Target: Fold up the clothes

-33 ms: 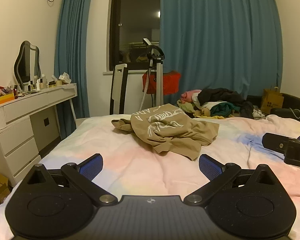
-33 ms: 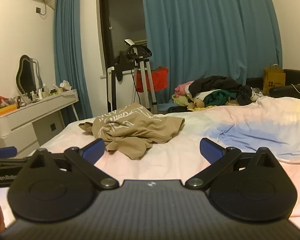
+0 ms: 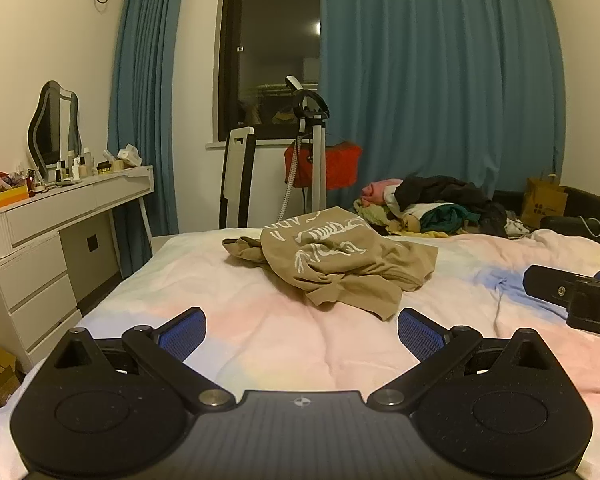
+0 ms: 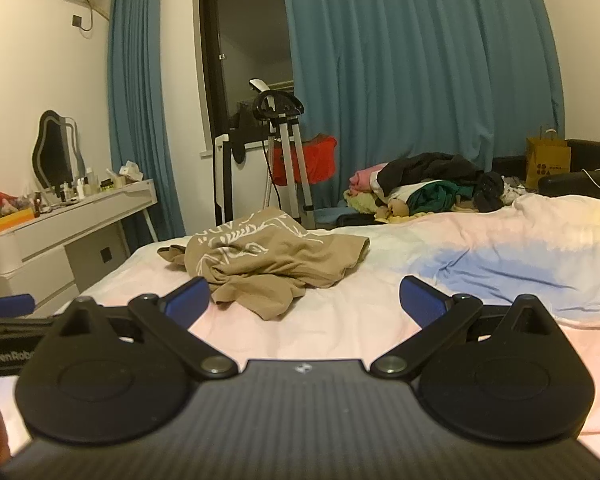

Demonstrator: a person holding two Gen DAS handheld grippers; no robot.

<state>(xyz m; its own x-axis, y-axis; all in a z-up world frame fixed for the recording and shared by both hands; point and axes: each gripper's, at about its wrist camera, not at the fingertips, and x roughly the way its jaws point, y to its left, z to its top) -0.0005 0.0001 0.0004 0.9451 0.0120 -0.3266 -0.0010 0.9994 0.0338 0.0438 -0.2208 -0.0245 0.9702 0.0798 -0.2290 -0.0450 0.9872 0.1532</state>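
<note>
We see a tan shirt (image 3: 340,256) with white print, a pastel pink-and-blue bed (image 3: 260,320), teal curtains (image 3: 440,80), and blue-padded black fingers (image 3: 182,330).

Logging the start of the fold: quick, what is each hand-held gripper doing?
Left hand-held gripper: open, holding nothing.
Right hand-held gripper: open, holding nothing.

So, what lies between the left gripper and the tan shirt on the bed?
Only bare pastel bedsheet. In the left wrist view, nothing lies between the open left gripper and the crumpled tan shirt.
</note>
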